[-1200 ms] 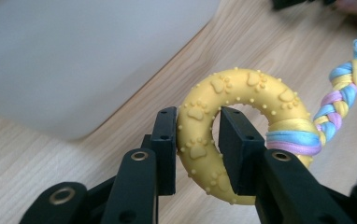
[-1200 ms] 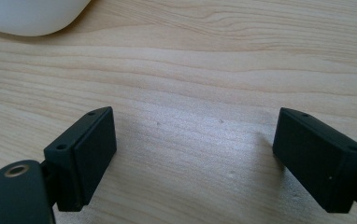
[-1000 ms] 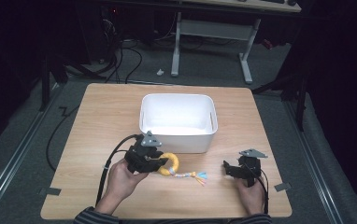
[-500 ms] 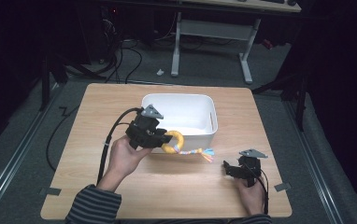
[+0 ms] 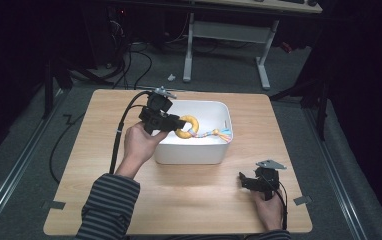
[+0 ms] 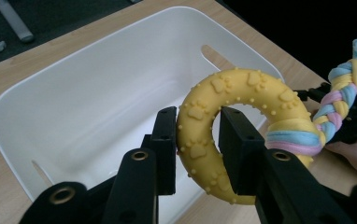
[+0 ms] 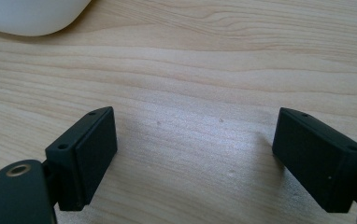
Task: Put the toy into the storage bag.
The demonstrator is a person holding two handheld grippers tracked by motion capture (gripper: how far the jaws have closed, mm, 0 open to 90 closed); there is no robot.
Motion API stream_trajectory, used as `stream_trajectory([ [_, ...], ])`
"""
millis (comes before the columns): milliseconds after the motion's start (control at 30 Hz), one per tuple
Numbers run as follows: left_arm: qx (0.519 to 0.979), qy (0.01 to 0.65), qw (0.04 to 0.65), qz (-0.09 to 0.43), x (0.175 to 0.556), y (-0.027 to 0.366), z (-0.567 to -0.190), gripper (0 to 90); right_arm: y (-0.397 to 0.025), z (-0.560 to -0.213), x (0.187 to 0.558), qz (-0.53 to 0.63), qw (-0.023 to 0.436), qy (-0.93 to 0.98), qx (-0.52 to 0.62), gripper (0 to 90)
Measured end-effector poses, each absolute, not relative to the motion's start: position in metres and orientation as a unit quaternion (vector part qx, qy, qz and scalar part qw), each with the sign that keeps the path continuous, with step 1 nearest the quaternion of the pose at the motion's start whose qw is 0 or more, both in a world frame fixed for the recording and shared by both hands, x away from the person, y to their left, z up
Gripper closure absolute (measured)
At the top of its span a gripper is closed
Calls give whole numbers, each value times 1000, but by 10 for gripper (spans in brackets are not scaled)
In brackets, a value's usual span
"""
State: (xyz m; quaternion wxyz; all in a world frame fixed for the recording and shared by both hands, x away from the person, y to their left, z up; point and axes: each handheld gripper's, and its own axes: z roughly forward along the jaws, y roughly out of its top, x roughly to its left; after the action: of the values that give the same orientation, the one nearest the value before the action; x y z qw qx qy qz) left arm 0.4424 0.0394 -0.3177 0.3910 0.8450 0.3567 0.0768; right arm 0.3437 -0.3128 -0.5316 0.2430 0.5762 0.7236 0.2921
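A yellow rubber ring toy (image 5: 187,126) (image 6: 242,116) with paw prints carries a braided pastel rope tail (image 5: 215,133) (image 6: 339,102). My left gripper (image 5: 171,122) (image 6: 197,135) is shut on the ring and holds it in the air above the white bin (image 5: 191,150) (image 6: 88,93), over its left half. The rope trails toward the bin's right wall. At the table's front right, my right gripper (image 5: 246,181) (image 7: 195,158) rests low over bare wood, jaws wide open with nothing between them.
The wooden table (image 5: 104,200) has bare room in front of and to both sides of the bin. A corner of the bin (image 7: 32,16) lies ahead of the right gripper. A desk frame (image 5: 226,35) and cables stand on the floor beyond the table.
My left gripper has lifted the ring toy from the table in front of the bin and carried it up and back over the bin. The right gripper has stayed put.
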Motion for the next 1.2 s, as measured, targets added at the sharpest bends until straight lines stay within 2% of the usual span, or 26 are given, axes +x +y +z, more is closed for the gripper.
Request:
stream_trajectory([
  [533, 837, 418, 342, 90, 480, 26, -347, 683, -313, -532, 344, 292, 243, 724, 576, 140],
  [1200, 853, 420, 298, 86, 478, 21, -369, 681, -313, -532, 343, 292, 244, 724, 575, 141],
])
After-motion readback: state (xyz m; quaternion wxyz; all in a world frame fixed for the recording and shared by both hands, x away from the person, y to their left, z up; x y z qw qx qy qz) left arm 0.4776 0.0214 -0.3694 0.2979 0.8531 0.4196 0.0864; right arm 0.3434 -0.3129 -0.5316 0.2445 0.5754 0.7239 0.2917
